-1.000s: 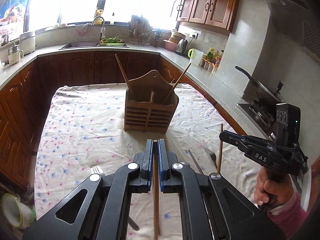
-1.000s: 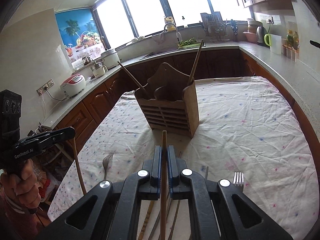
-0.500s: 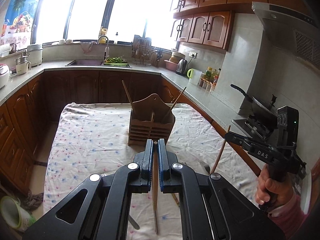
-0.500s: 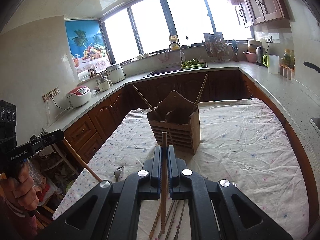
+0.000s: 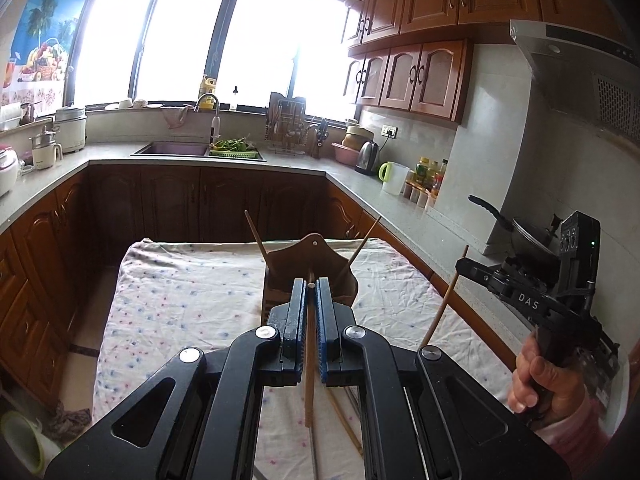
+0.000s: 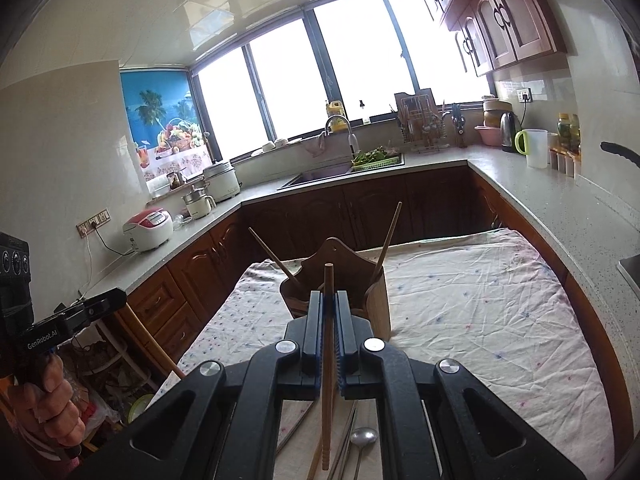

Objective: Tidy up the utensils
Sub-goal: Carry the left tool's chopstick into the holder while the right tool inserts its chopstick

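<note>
1. Kitchen with brown wooden cabinets and bright windows surrounds a desk covered by a white cloth with small coloured dots [image 5: 188, 304].
2. Left tool [image 5: 308, 284] is closed on a thin wooden chopstick [image 5: 309, 376] that runs between its blue pads and hangs down toward the cloth.
3. Right tool [image 6: 329, 296] is likewise clamped on another light wooden chopstick [image 6: 328, 360], with its upper end poking up past the fingertips.
4. Both tools are held above the desk, each pointing at the brown slatted wooden utensil holder [image 6: 376, 300] that stands on the cloth just beyond the fingertips.
5. Two chopsticks already lean out of the holder, one to each side [image 6: 390, 236], so part of the sorting appears done.
6. More pieces lie loose on the cloth below the tools: a metal spoon [image 6: 363, 437], thin metal handles and at least one further wooden chopstick [image 5: 344, 424].
7. By my reading the task is partway along: the two gripped chopsticks need dropping into the holder, then the loose cutlery needs collecting.
</note>
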The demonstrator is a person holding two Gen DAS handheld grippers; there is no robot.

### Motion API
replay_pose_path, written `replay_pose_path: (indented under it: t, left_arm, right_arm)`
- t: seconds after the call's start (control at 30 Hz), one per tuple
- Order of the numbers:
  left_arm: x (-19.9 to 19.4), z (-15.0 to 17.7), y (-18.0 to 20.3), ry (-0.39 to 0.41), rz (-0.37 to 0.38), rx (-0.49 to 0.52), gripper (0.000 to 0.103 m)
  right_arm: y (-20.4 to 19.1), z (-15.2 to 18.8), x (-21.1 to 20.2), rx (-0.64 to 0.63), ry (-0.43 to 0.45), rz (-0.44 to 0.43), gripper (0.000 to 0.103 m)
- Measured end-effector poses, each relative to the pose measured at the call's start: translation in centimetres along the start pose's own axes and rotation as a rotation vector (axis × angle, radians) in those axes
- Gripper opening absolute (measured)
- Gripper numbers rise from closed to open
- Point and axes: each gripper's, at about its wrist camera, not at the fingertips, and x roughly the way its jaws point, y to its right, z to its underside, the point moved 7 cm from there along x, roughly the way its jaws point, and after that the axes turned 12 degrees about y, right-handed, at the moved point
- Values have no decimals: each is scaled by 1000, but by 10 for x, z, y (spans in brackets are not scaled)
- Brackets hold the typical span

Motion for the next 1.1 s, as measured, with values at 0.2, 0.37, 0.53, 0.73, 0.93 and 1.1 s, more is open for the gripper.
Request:
replay_pose_path:
  t: [0.2,0.37,0.53,0.73,0.93,1.1]
  left_arm:
    - [23,-42,-6,79,-8,3,4]
    - [46,-81,-15,150,-14,-15,4]
    - [73,-107,-29,205,-40,-40,4]
    - [115,-105,-50,205,-65,-81,4]
    - [147,-65,-73,167,-112,-139,4]
    - [165,-26,-89,109,-142,-196,4]
  right_arm:
    - [5,-33,26,13,57,1,5]
    - [7,-66,51,15,107,0,5]
    - [15,-95,74,38,161,13,5]
    - [26,-108,106,47,186,29,5]
    - [38,-76,132,31,173,60,5]
    - [55,-45,144,84,162,77,5]
